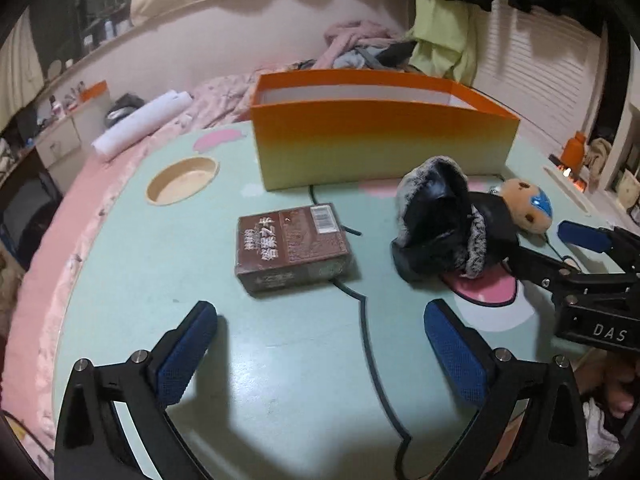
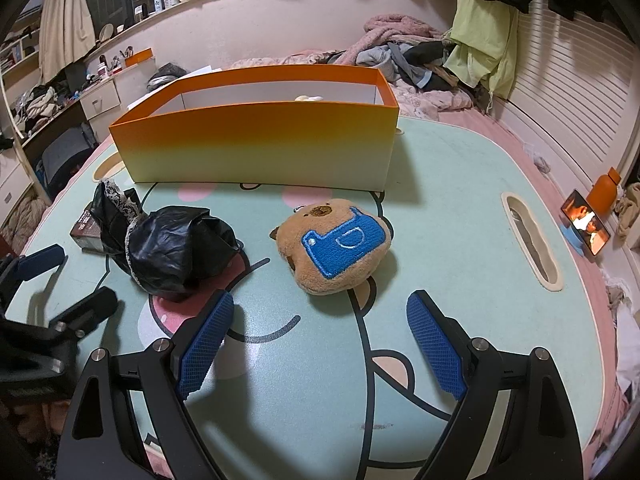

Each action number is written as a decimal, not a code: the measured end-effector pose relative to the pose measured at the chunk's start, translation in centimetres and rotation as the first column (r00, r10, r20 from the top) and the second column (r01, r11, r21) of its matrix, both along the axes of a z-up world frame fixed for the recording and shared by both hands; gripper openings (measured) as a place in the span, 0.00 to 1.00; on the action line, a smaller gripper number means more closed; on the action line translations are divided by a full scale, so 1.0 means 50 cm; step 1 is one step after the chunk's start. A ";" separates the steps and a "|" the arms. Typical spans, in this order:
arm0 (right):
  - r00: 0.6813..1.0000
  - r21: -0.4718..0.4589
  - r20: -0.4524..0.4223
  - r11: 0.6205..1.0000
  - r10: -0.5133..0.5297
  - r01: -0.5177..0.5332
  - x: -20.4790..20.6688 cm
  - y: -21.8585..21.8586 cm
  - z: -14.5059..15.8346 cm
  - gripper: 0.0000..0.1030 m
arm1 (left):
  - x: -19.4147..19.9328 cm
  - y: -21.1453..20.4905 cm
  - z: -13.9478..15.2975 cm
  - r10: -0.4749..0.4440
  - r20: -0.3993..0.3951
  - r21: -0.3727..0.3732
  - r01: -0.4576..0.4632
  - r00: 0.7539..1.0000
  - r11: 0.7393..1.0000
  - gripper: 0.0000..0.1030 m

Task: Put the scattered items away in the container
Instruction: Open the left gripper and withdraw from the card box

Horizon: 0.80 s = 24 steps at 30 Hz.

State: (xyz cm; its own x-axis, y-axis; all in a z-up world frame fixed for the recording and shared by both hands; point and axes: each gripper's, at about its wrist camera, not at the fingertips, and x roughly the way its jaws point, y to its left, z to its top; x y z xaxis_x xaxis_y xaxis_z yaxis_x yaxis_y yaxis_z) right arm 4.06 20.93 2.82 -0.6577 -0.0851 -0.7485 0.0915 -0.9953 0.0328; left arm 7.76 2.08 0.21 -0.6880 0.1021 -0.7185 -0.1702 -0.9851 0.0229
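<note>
**Both claws gaping, nothing gripped**

Left gripper [image 1: 320, 348] is hanging wide and empty, facing the brown box [image 1: 292, 248] lying just before the orange container [image 1: 380, 148]. Right gripper [image 2: 320, 340], also wide, is facing the plush toy [image 2: 336, 244]. Straddling the box squarely looks best.

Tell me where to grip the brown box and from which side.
Grip the brown box across its two long sides, coming from above and the near edge with the left hand-held gripper. It lies flat with clear table on both sides, and looks narrower than the open jaws.
</note>
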 end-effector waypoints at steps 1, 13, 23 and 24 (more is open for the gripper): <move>1.000 0.000 -0.001 1.000 0.000 0.000 0.000 0.000 0.000 0.86 | 0.000 -0.001 0.001 0.000 0.000 0.002 0.000 1.000 1.000 1.00; 1.000 0.000 -0.001 1.000 0.000 0.000 0.001 0.000 0.000 0.86 | 0.003 -0.004 0.000 0.000 -0.005 0.007 0.000 1.000 1.000 1.00; 1.000 0.000 -0.001 1.000 0.000 0.000 0.001 -0.001 -0.001 0.86 | 0.003 -0.003 0.000 0.000 -0.005 0.008 0.000 1.000 1.000 1.00; 1.000 0.000 -0.001 1.000 0.000 0.000 0.001 -0.001 -0.001 0.86 | 0.003 -0.004 0.000 0.000 -0.005 0.007 0.000 1.000 1.000 1.00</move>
State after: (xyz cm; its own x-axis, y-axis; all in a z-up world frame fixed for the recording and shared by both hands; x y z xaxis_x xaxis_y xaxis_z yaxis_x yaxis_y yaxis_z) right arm 4.10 20.89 2.76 -0.6585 -0.0851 -0.7477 0.0914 -0.9953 0.0328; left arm 7.91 1.91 0.22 -0.6918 0.1075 -0.7140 -0.1702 -0.9853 0.0165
